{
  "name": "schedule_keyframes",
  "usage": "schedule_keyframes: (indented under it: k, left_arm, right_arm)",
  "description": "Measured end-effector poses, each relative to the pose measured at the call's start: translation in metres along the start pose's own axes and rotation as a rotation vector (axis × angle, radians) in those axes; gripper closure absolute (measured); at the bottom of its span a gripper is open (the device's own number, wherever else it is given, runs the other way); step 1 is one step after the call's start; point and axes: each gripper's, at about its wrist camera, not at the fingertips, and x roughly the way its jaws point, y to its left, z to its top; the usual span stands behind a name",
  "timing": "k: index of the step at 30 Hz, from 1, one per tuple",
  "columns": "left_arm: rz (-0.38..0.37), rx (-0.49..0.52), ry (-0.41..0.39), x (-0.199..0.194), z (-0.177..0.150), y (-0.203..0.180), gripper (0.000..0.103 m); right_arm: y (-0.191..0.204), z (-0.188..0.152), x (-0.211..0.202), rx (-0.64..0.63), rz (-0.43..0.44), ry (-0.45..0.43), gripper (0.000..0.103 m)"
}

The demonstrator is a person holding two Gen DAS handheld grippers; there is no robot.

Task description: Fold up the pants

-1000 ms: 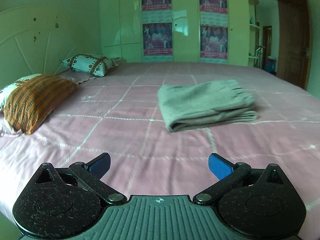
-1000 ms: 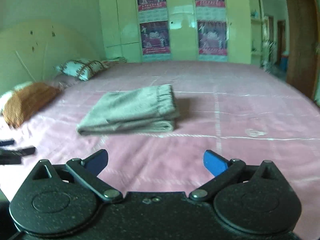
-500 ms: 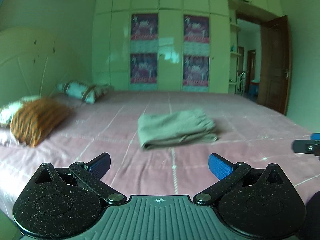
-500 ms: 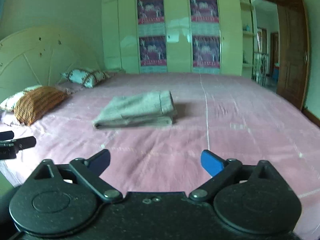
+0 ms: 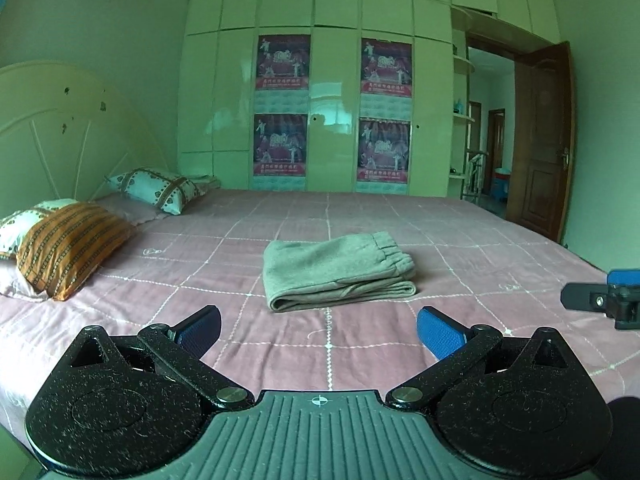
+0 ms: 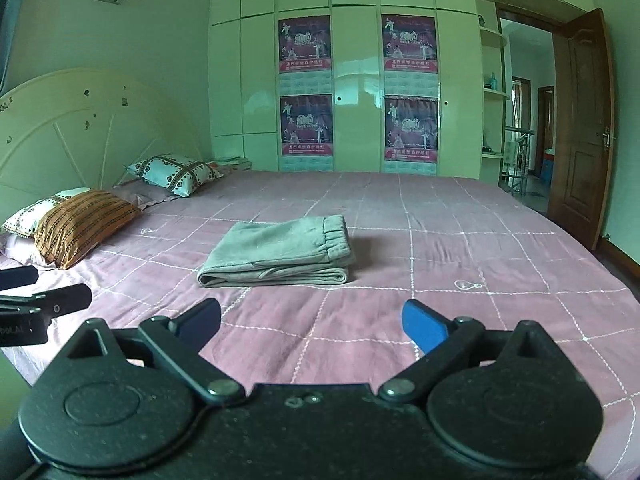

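Pink bed: one folded pants, three pillows.

My left tool is speckled black, with round pivot discs, silver screws, blue pads and a ribbed grey base. My right tool matches, its base plain black.

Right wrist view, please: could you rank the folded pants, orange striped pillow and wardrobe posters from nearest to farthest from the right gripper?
1. Folded pants, just ahead of the right gripper, slightly left.
2. Orange striped pillow, far left by the headboard.
3. Wardrobe posters, on the back wall.
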Motion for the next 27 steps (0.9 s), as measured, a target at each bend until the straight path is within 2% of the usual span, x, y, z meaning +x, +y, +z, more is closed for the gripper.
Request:
schedule_keyframes:
  k: [12,27]
  left_arm:
    - [0.005,-0.022,-0.012,0.0012,0.0015,0.0039,0.0]
    - [-0.031,-0.032,-0.022,0.0005,0.0025,0.0018,0.0]
  right_arm:
    - [0.0005,-0.0034,0.0024,0.003,0.005,0.002,0.011]
    - [0.0022,-0.0026,-0.0023,-0.005,-0.002,-0.02,0.01]
